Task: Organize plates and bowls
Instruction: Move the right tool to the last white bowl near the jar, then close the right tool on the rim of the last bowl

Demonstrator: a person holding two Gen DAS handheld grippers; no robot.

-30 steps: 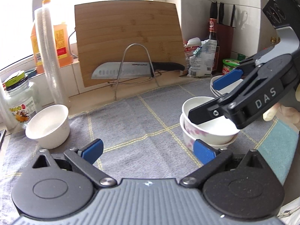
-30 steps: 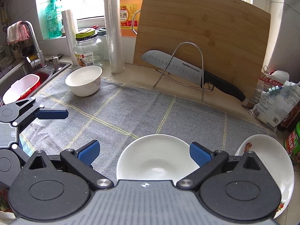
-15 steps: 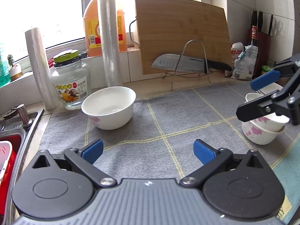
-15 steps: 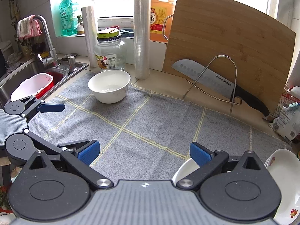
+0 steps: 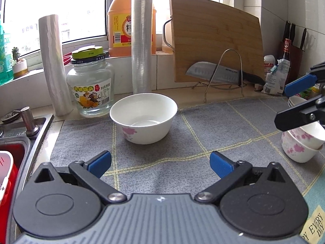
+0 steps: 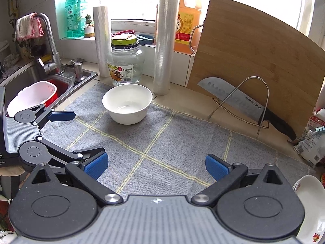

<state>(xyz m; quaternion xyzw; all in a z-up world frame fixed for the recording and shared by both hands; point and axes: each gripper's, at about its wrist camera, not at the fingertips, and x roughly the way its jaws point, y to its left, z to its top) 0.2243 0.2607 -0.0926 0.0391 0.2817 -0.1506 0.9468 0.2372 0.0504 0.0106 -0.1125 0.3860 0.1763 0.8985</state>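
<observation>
Left wrist view: left gripper [image 5: 160, 162] jaws wide apart, empty, above grey mat [image 5: 203, 128]. White bowl [image 5: 143, 118] sits ahead on the mat. Two stacked bowls [image 5: 302, 144] far right, possibly nested.

Right wrist view: right gripper [image 6: 155, 165] jaws spread wide, empty. Plate [image 6: 310, 201] at near right edge. Same bowl far left, near jar [image 6: 125, 67].

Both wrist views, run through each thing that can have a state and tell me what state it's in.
Left gripper: open, empty.
Right gripper: open, empty.
Lone bowl: upright on the mat, empty.
Stacked bowls: two nested, upright.
Glass jar: lid on.
Knife: leaning in the wire rack.
Cutting board: standing on edge.
</observation>
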